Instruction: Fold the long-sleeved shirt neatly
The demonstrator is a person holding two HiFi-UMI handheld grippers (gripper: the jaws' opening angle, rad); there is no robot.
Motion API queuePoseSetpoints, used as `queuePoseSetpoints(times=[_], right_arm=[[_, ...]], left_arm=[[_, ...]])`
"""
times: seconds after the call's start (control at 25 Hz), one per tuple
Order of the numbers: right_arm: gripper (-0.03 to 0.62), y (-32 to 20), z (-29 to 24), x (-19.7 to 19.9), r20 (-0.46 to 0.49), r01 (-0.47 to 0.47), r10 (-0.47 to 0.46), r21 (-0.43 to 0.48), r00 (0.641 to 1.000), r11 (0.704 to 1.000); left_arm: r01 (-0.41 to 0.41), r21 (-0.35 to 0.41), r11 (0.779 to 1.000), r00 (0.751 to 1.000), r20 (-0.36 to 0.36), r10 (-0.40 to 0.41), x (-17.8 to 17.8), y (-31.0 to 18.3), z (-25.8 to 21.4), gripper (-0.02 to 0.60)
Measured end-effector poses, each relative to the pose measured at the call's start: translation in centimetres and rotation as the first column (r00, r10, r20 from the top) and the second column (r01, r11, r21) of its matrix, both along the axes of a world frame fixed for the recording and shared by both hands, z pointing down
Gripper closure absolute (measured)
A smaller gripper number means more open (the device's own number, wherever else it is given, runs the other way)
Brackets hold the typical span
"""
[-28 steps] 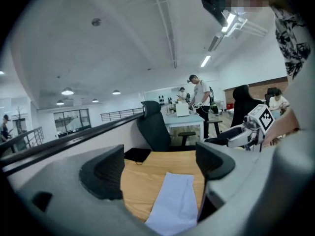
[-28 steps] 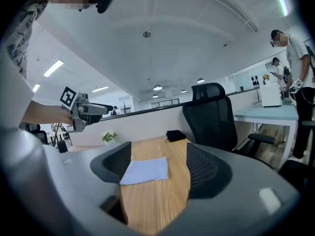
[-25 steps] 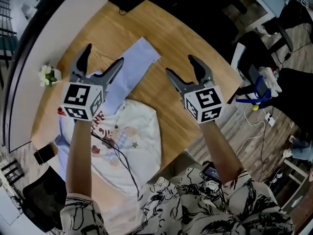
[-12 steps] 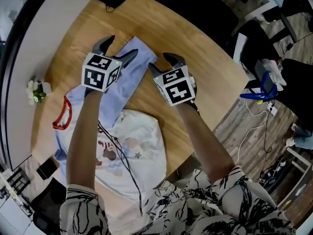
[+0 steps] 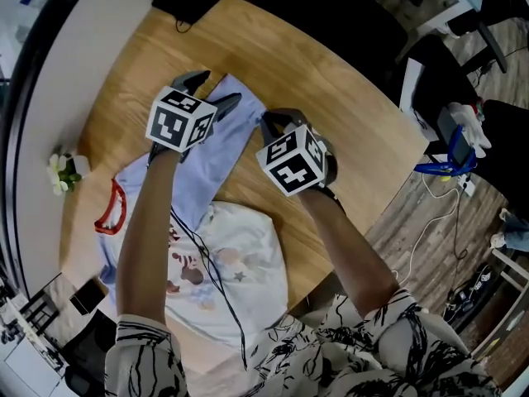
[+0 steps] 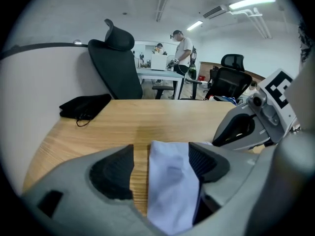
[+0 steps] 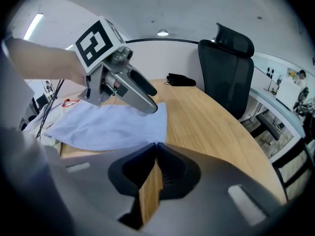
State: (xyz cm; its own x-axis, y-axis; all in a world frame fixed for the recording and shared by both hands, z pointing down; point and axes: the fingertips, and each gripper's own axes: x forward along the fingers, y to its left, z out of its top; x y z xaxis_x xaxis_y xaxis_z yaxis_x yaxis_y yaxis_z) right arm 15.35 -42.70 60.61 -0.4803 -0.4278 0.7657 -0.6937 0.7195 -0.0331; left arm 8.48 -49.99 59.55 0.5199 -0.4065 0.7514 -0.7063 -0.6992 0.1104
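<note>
Lying flat on the wooden table [image 5: 347, 106]: long-sleeved shirt [image 5: 235, 271], white printed body nearest the person, pale blue sleeve [image 5: 216, 143] stretched toward the far edge. Left gripper [image 6: 161, 150]: jaws have just been closing and stand well apart. The sleeve end lies between them, against one pad and clear of the other. Right gripper [image 7: 156, 145]: jaws have just been closing, tips together at the sleeve's corner. Cannot tell whether cloth is caught.

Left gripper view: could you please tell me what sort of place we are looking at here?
Most likely an open-plan office: a high-backed office chair stands beyond the wooden table, a person stands at a desk further back, and strip lights run along the ceiling.
</note>
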Motion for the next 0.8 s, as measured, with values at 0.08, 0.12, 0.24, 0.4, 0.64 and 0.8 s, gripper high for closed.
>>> queuePoseSetpoints(times=[0.08, 0.12, 0.24, 0.4, 0.64, 0.8], right_arm=[[0.566, -0.1, -0.1, 0.0, 0.014, -0.007, 0.007, 0.0, 1.0, 1.0], [0.568, -0.1, -0.2, 0.0, 0.023, -0.012, 0.012, -0.002, 1.0, 1.0], [0.571, -0.1, -0.3, 0.0, 0.029, -0.011, 0.011, 0.001, 1.0, 1.0], [0.576, -0.2, -0.6, 0.2, 0.038, -0.017, 0.016, 0.02, 0.999, 1.0], [0.577, -0.4, -3.7, 0.7, 0.093, -0.023, 0.014, 0.095, 0.996, 0.995], [0.576, 0.4, -7.4, 0.7, 0.124, -0.008, -0.011, 0.154, 0.992, 0.988]], left_arm=[[0.0, -0.023, 1.0, 1.0, -0.004, 0.0, 0.2, -0.1, 0.2, 0.249], [0.003, -0.031, 0.999, 1.0, -0.008, -0.004, 0.3, -0.2, 0.3, 0.265], [0.022, -0.064, 0.998, 1.0, -0.006, -0.023, 0.7, -0.4, 0.9, 0.321], [0.062, -0.057, 0.996, 0.997, 0.038, -0.06, 0.9, -0.5, 1.2, 0.548], [0.014, 0.079, 0.997, 1.0, 0.025, -0.016, 1.7, 0.1, -3.6, 0.557], [0.052, 0.113, 0.992, 0.998, -0.033, -0.048, 1.1, 1.0, -7.8, 0.557]])
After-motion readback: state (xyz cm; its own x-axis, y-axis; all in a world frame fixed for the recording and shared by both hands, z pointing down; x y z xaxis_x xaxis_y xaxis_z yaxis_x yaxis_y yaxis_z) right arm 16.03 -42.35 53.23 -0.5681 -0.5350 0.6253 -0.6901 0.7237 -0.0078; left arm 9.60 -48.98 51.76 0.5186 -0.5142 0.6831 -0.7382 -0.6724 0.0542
